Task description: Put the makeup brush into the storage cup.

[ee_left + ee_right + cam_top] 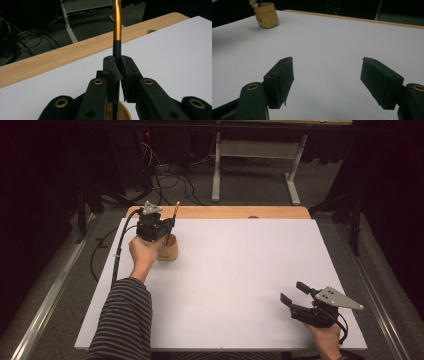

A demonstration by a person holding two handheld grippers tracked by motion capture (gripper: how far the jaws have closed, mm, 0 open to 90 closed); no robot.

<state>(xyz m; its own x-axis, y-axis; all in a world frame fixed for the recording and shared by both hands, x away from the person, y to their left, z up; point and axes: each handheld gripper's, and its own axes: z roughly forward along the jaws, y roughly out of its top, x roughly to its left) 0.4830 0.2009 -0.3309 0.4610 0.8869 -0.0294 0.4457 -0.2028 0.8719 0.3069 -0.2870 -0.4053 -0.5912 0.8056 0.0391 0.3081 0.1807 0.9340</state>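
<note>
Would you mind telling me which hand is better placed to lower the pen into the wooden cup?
Left. Its tongs are shut on the pen directly above the wooden cup. The right tongs rest open at the table's opposite corner.

You are looking at a pen (117, 22) with a glossy golden, metallic-looking upper barrel and a dark matt lower part; the cup (169, 248) is showing a smooth, pale wooden look; the table (240, 270) is lying matt white, edged by light wood-grain board (235, 212); the pads (287, 75) are looking rough, black and matt.
</note>
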